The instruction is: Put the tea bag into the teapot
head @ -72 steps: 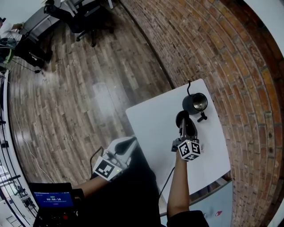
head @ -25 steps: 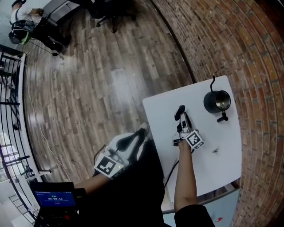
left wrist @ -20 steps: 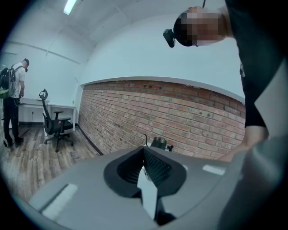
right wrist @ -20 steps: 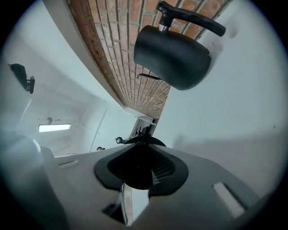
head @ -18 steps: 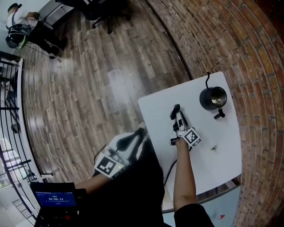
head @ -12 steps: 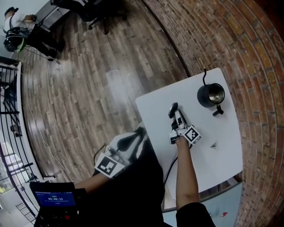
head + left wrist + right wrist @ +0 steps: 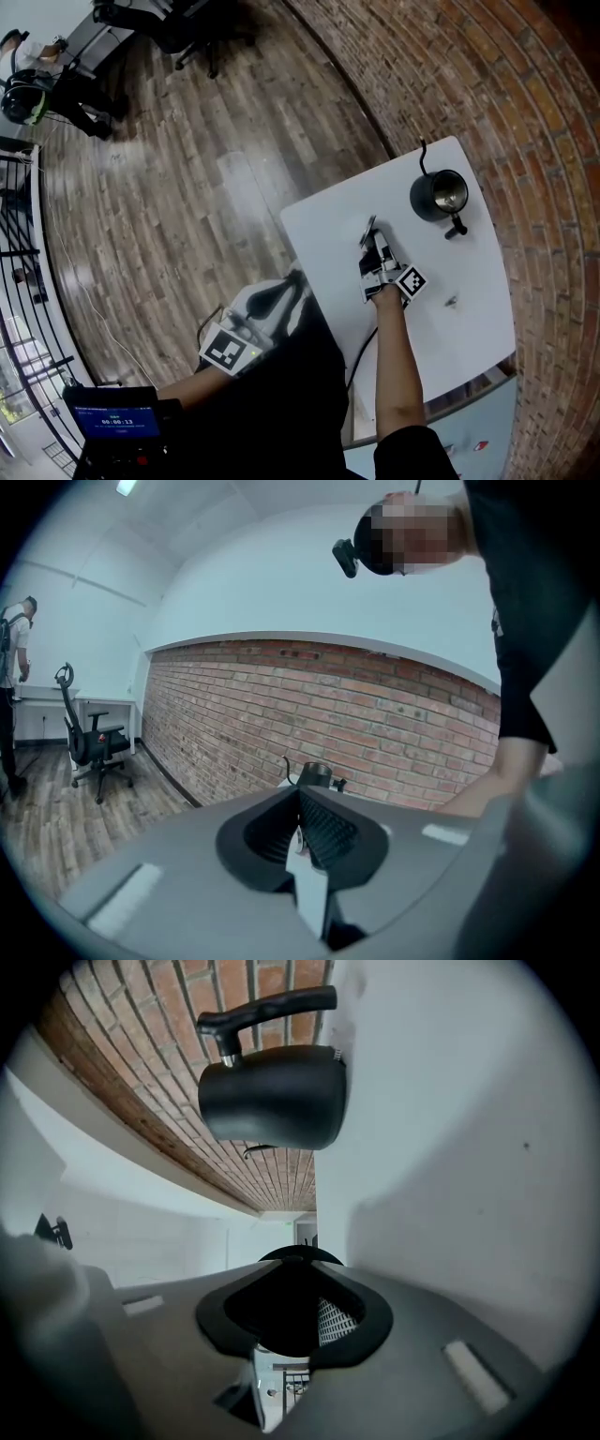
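Hovering at lower left of the head view, left gripper has its jaws pinched nearly together on a thin pale sliver, prob. the tea bag. So the bag looks picked up but is well apart from the pot. Mid-frame, right gripper is clamped on the black lid, turned on edge over the table. Upper right, teapot stands open, no bag seen inside. Left to do: carry bag over & drop it in.
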The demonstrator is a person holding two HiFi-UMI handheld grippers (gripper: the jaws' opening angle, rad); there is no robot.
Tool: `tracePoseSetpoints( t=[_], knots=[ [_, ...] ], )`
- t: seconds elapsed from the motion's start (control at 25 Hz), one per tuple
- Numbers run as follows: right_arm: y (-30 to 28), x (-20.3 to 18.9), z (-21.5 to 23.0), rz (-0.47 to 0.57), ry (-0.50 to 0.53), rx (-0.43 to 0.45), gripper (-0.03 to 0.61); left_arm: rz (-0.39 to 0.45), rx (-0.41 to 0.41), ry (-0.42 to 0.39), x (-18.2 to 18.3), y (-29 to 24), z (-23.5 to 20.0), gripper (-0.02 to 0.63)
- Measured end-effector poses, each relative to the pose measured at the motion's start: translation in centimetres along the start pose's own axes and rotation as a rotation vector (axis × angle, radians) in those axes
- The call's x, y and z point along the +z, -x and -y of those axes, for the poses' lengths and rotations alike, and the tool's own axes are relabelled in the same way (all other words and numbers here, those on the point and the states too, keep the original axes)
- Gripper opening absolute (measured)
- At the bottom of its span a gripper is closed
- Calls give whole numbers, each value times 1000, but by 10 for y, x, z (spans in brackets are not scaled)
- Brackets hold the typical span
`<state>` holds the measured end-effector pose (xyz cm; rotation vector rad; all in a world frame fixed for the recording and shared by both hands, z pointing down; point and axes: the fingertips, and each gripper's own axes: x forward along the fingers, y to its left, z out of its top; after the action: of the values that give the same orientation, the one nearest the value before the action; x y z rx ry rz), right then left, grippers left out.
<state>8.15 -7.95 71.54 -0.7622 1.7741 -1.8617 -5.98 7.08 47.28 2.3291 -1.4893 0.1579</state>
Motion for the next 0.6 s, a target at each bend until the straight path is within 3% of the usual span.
tracePoseSetpoints(
  t=[0.6],
  knots=[
    [12, 13, 5, 75, -69, 15, 114, 9, 36, 32, -7, 14, -8, 0]
  ],
)
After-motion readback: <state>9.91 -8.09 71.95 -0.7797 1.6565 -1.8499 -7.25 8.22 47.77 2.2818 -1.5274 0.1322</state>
